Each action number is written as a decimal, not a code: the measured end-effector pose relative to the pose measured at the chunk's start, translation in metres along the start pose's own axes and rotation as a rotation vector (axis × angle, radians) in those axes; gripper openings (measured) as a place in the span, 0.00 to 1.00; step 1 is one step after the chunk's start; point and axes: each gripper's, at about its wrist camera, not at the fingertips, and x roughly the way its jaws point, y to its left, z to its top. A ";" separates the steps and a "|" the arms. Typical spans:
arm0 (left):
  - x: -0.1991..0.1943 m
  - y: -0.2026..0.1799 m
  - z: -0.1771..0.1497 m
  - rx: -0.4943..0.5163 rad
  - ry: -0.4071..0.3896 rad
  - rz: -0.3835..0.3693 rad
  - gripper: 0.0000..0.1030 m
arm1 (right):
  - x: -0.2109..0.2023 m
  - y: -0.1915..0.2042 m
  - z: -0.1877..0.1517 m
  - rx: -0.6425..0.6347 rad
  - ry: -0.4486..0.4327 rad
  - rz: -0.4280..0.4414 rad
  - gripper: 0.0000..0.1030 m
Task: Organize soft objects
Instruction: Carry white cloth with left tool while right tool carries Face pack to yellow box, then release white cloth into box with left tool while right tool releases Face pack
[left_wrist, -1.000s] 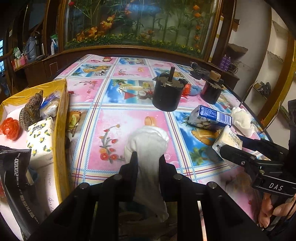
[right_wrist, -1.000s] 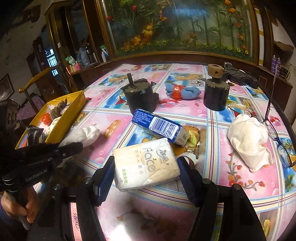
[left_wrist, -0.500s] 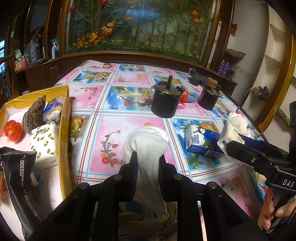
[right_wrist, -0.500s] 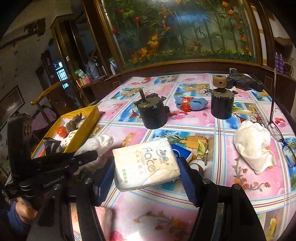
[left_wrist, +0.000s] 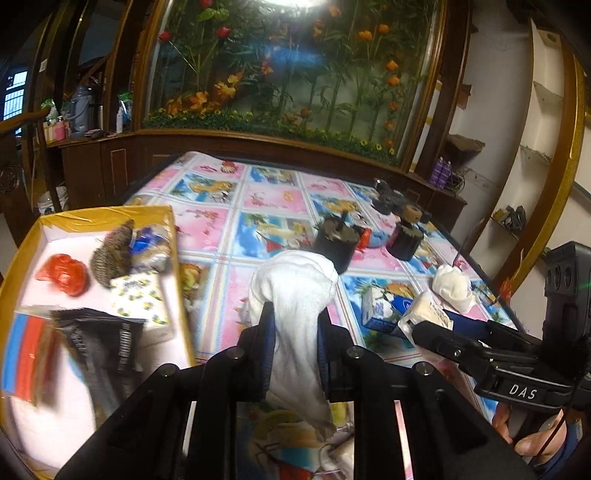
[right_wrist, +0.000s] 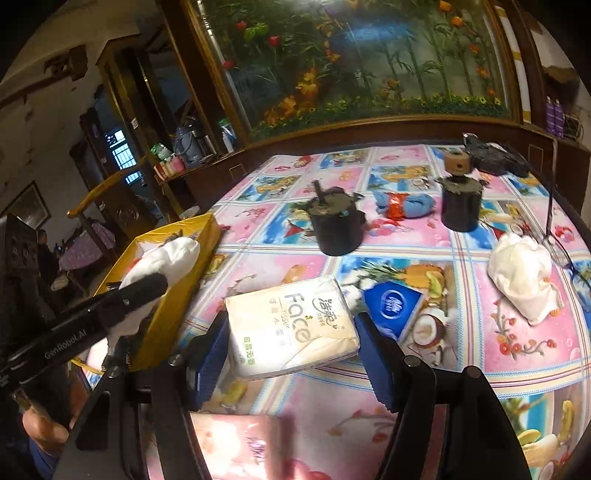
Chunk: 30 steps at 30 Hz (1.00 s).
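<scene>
Socks first: the left gripper (left_wrist: 293, 343) has its fingers clamped narrow on a white sock (left_wrist: 295, 295), long axis running up the frame, toe end uppermost, with the yellow box (left_wrist: 110, 214) just to its left. The right gripper (right_wrist: 291, 350) grips a Face tissue pack (right_wrist: 291, 328) lying crosswise between its fingers, above the counter (right_wrist: 406, 240), the box at left of frame and farther off, so in my judgement the sock goes in sooner.

two dark cylindrical motors (right_wrist: 338, 229) (right_wrist: 461, 205) stand apart on the flowered tablecloth (right_wrist: 424, 398), eyeglasses (right_wrist: 565, 247) near its edge.
</scene>
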 end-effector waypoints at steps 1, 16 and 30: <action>-0.005 0.005 0.001 -0.007 -0.009 0.008 0.19 | -0.001 0.006 0.001 -0.011 -0.002 0.003 0.70; -0.050 0.117 0.015 -0.199 -0.092 0.160 0.19 | 0.034 0.113 0.008 -0.199 0.074 0.106 0.70; -0.053 0.170 -0.017 -0.293 -0.018 0.207 0.19 | 0.110 0.184 0.044 -0.201 0.166 0.141 0.70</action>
